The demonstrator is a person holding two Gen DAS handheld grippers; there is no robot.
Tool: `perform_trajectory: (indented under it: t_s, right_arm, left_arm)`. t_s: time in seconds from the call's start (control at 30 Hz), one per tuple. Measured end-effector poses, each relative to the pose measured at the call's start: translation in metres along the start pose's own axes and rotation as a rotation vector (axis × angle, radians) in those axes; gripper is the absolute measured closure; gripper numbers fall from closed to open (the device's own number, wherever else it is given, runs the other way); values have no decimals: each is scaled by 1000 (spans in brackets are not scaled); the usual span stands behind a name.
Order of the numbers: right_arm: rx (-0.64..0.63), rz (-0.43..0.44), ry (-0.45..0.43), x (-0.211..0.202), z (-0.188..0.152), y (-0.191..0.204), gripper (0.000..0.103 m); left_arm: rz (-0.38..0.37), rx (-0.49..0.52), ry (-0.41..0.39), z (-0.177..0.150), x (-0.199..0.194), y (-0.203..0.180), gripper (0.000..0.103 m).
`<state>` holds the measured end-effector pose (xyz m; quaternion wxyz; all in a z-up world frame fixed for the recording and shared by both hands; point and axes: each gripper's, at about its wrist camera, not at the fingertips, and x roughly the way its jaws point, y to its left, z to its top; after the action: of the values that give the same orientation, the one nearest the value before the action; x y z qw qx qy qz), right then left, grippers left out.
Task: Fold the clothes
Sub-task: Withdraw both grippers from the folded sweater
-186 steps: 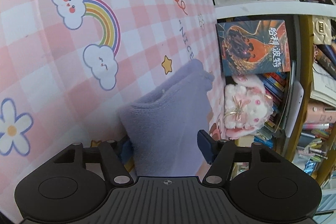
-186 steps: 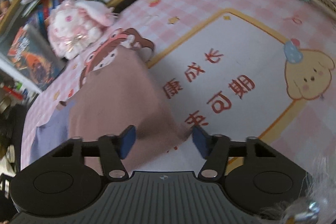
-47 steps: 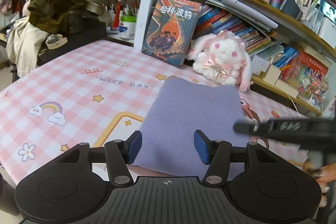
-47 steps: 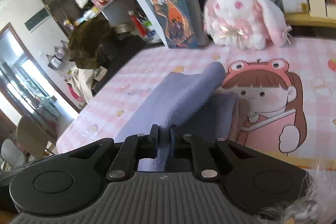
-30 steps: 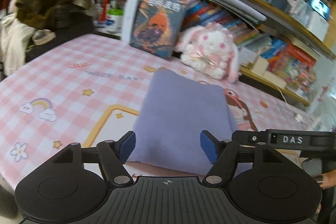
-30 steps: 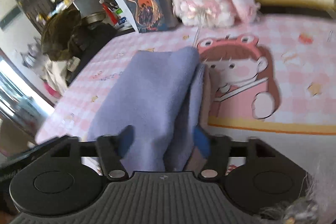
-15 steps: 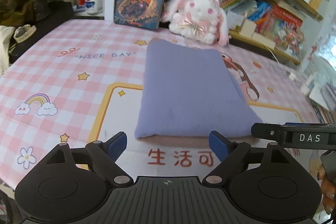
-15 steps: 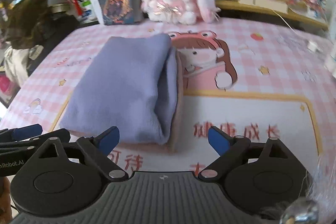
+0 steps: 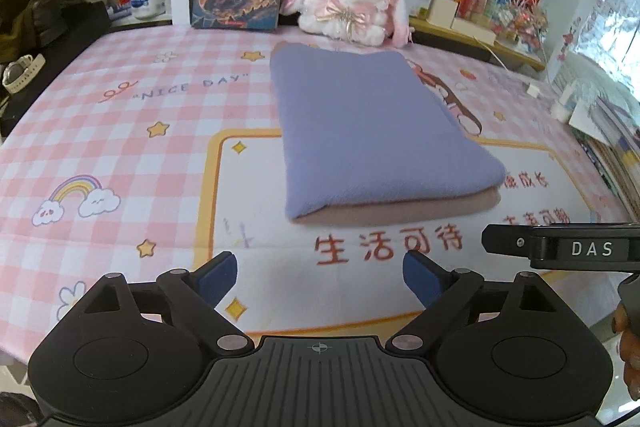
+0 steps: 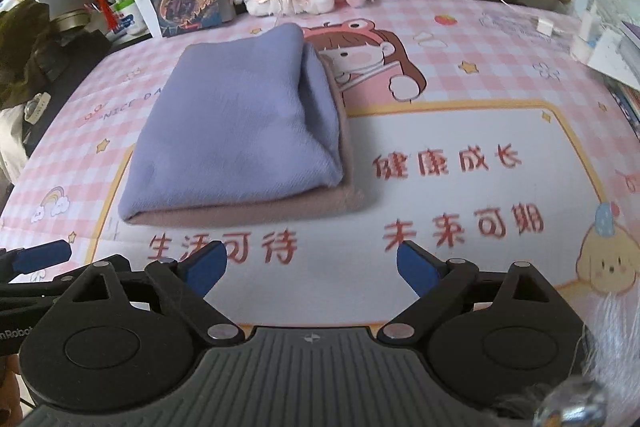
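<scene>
Lavender cloth (image 9: pixel 372 135) lay folded atop a tan layer (image 10: pixel 256 213) on the table (image 9: pixel 120 115). Each hand-held gripper, left (image 9: pixel 319 277) and right (image 10: pixel 312 265), stood wide open and empty, short of it. A careless nudge could likely slide the layers askew.

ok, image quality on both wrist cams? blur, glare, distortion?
Left wrist: sharp, strong fisheye bending the table edges, blown-out glare at far right. Right wrist: cloth sharp, printed text near the fingers soft, same barrel distortion. Light even, shadows faint.
</scene>
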<state>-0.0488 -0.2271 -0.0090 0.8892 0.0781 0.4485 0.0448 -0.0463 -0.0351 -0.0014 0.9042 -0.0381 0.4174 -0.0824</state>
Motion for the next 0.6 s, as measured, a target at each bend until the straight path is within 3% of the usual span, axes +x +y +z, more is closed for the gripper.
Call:
perform_trajectory:
  t_s: [0.6]
  right_arm:
    - [22,-37,10,-8,-18,25,11]
  left_arm:
    - [-54,-30,26,-11,-6,31,11]
